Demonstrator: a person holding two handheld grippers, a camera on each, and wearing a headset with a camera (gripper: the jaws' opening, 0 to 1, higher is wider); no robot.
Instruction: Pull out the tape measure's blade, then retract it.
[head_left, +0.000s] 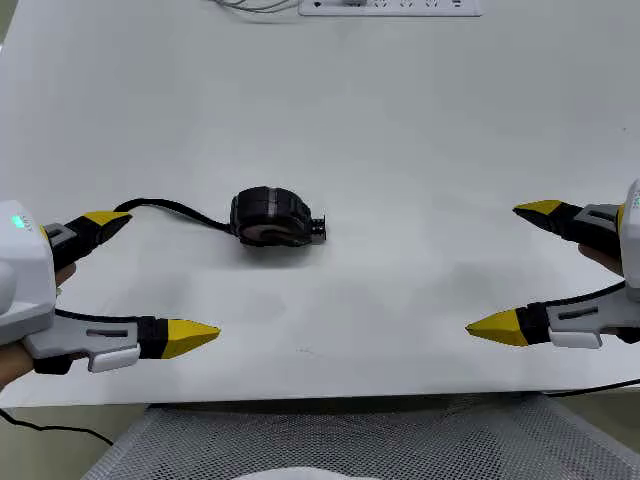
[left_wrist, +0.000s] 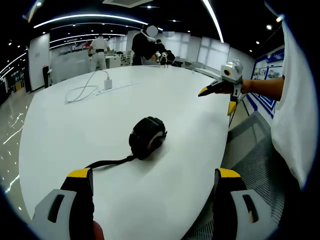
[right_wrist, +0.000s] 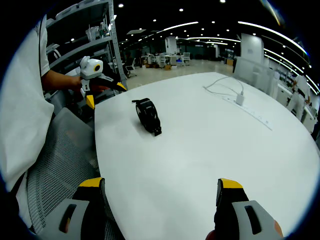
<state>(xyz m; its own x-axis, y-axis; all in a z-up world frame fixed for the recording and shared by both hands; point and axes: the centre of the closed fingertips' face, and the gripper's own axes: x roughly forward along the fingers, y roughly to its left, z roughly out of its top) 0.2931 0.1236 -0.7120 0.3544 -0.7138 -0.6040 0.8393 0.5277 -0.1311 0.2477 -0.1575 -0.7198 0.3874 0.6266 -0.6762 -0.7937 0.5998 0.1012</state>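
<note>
The tape measure (head_left: 273, 217) lies on the white table (head_left: 400, 120), left of the middle and between the two grippers, touching neither. Its case is black and rounded, with a ribbed rim and a paler, greyish side face turned up (the head view shows this best). A small dark tab sits tight at the case mouth, on the side facing the right gripper (head_left: 512, 268). A black wrist strap (head_left: 170, 208) trails from the other side towards the left gripper (head_left: 158, 278) and ends near its farther jaw tip. Both grippers hang over the table's near edge with their yellow-tipped jaws spread wide and nothing between them. The left one is near the tape measure; the right one is well apart from it. A white power strip (head_left: 390, 6) lies at the far edge.
</note>
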